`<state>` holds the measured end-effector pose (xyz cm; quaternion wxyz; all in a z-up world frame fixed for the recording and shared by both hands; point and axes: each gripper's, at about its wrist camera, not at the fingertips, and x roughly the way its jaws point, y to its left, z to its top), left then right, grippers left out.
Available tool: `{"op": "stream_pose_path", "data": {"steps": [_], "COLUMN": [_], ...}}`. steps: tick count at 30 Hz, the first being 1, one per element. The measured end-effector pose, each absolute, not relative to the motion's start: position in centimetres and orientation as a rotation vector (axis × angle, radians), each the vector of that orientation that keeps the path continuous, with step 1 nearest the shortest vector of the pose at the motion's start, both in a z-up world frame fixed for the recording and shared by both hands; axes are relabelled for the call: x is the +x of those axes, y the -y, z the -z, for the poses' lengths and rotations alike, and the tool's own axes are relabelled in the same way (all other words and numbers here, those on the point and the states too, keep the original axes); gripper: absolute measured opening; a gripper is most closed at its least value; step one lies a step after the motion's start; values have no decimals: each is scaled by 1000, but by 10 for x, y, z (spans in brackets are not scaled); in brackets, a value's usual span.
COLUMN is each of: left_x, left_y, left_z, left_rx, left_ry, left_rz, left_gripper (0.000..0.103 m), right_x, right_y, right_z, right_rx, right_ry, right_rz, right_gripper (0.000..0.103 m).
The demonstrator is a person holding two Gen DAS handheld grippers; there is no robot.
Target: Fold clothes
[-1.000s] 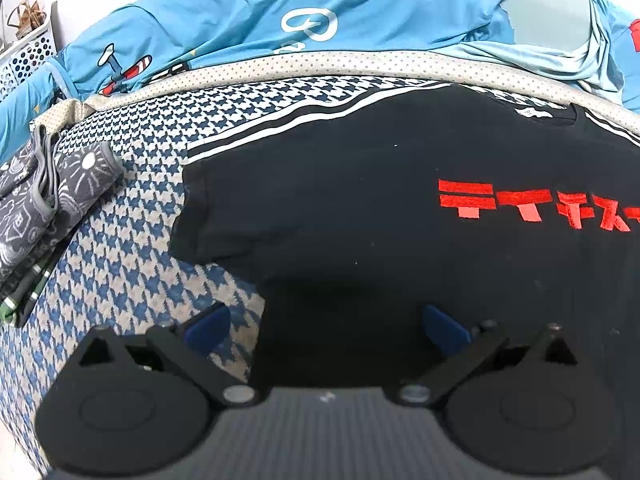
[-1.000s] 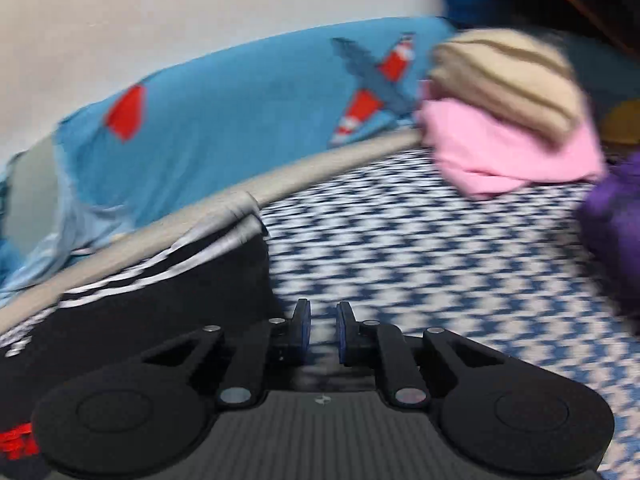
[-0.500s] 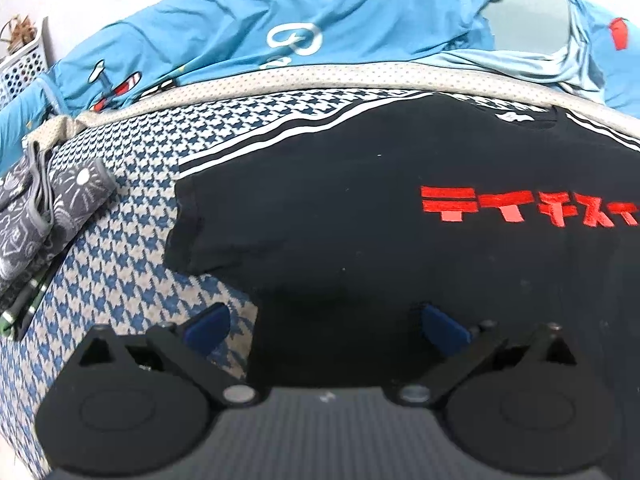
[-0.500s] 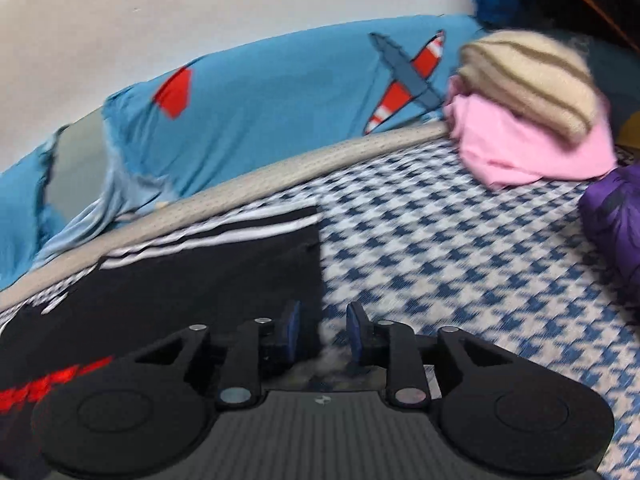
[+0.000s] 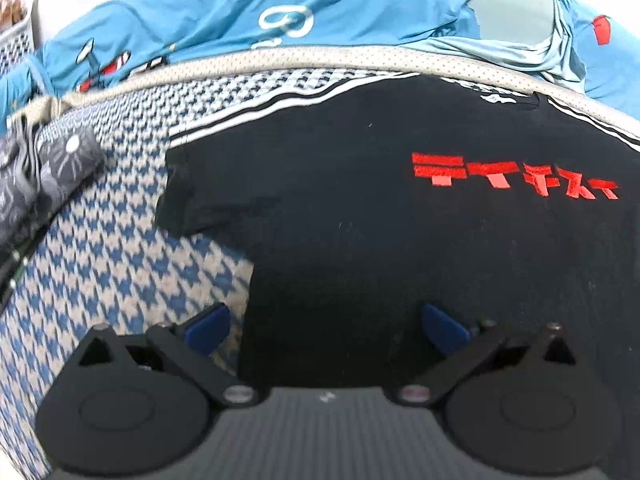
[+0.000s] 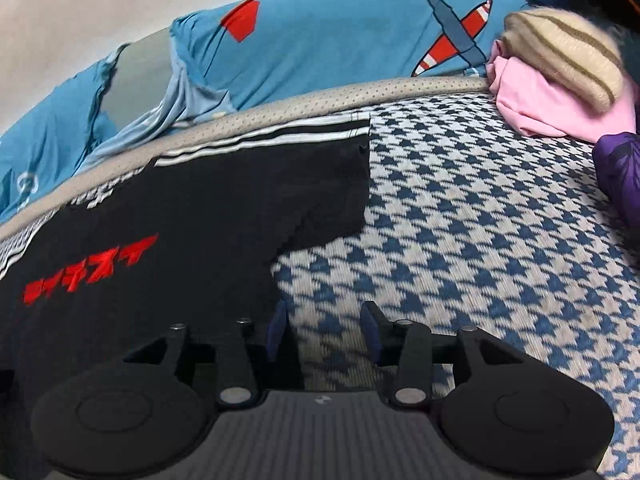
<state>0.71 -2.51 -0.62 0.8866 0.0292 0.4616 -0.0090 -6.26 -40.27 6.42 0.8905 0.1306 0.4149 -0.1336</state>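
A black T-shirt [image 5: 360,208] with red lettering and white shoulder stripes lies flat on the blue-and-white houndstooth bed cover [image 5: 112,264]. My left gripper [image 5: 326,326] stands wide open over the shirt's left side edge, one blue pad above the cover, the other above black cloth. In the right wrist view the same T-shirt [image 6: 180,216] fills the left, its sleeve spread toward the middle. My right gripper [image 6: 324,330] hovers at the shirt's right side edge with its jaws opening; only houndstooth cover shows between the pads.
A blue quilt [image 5: 248,12] with plane prints lies bunched along the far side. Folded grey patterned clothes [image 5: 44,168] sit left. A pink garment [image 6: 560,108] under a beige striped knit [image 6: 560,56] and a purple garment [image 6: 620,168] lie right.
My right gripper swung left, bringing much more of the shirt and its red lettering into view, and its jaws went from nearly shut to partly open. The left gripper stayed open and almost still.
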Motion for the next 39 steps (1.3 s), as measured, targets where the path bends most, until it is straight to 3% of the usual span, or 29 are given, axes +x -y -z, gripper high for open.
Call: {"op": "stream_pose_path", "data": {"steps": [39], "left_x": [-84], "left_y": [2], "left_z": [7], "left_rx": [68], "left_ry": [-878], "left_rz": [50], "left_gripper": [103], "right_x": [-176], "right_y": [342], "right_z": [-80], "right_rx": [193], "right_ry": [-842], "right_rz": [338], "right_gripper": [49]}}
